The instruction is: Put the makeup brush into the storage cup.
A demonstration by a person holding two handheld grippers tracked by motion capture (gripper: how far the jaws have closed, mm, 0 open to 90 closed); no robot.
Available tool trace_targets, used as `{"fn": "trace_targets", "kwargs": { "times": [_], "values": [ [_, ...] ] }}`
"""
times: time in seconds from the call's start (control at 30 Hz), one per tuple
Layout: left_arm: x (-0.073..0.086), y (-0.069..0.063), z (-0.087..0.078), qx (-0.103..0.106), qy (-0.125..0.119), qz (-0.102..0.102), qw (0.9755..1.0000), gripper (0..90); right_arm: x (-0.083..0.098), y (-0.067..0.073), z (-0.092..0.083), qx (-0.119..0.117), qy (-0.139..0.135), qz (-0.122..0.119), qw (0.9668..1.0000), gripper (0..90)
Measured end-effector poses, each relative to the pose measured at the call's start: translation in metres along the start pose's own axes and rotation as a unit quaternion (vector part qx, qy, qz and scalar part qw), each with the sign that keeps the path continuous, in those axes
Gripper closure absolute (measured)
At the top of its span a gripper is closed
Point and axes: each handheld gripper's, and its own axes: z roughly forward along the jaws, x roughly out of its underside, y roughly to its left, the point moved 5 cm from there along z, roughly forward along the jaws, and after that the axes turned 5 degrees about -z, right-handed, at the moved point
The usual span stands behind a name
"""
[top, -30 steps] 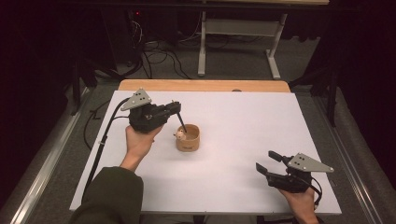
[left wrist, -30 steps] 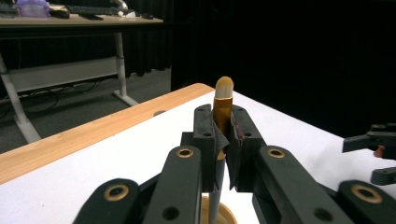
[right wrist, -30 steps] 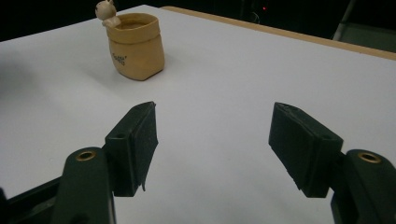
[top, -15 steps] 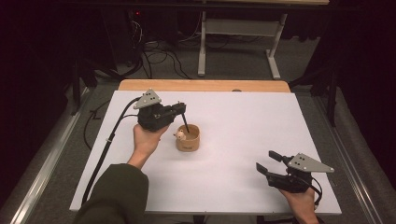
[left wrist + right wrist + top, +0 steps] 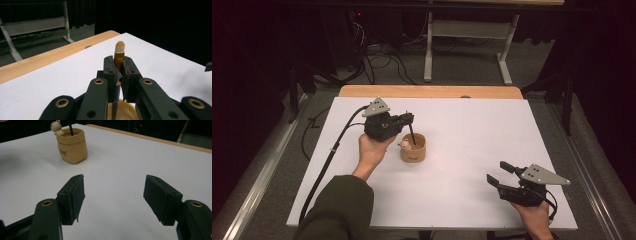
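High view showed the left tool [image 5: 411,120] poised over the small tan cup [image 5: 413,148] near the middle of the white worktop [image 5: 472,135], its jaws clenched on a thin brush [image 5: 411,134] whose dark handle ran almost straight down from the jaws into the cup's mouth. The brush's long axis stood close to upright, leaning a little toward twelve o'clock at the top, so the cup lay directly below the tool rather than off to a side. Left gripper view confirmed the grip: the two pads pinched the gold collar of the brush [image 5: 119,60], the pale bristle tip rose above them and the handle dropped toward the cup's rim [image 5: 125,110] underneath. Whether the lower end already rested on the cup's bottom could not be told. A little cream figure [image 5: 404,145] sat on the cup's rim at about nine o'clock; apart from the handle, nothing else could be made out in the cup. The right tool [image 5: 499,175] lay well apart at about four o'clock from the cup, low over the worktop, jaws spread and empty. Right gripper view looked across bare worktop to the cup [image 5: 72,145], with the handle [image 5: 71,127] standing in it. The left hand [image 5: 372,150] was plainly the nearer one, so letting go would probably fall to it.
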Motion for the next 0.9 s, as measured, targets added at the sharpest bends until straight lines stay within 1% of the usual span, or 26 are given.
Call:
{"fn": "trace_targets", "kwargs": {
  "times": [0.37, 0.63, 0.77, 0.8, 0.9],
  "values": [
    [0.007, 0.001, 0.008, 0.001, 0.016, -0.003, 0.9999, 83.2, 0.0, 0.0, 0.001, -0.001, 0.004, -0.002, 1.0, 35.0],
    [0.013, 0.001, 0.014, -0.002, 0.03, -0.001, 0.9996, 83.1, 0.0, 0.0, 0.0, 0.0, 0.002, 0.003, 1.0, 35.0],
    [0.016, 0.0, 0.017, -0.002, 0.034, 0.003, 0.9994, 83.1, 0.0, 0.0, 0.001, 0.001, 0.002, -0.002, 1.0, 35.0],
    [0.016, 0.0, 0.017, -0.002, 0.035, 0.003, 0.9994, 83.1, 0.0, 0.0, 0.0, 0.002, 0.004, 0.002, 1.0, 35.0],
    [0.017, 0.0, 0.018, -0.001, 0.038, 0.003, 0.9993, 83.1, 0.0, -0.002, 0.0, 0.003, -0.001, 0.002, 1.0, 35.0]
  ]
}}
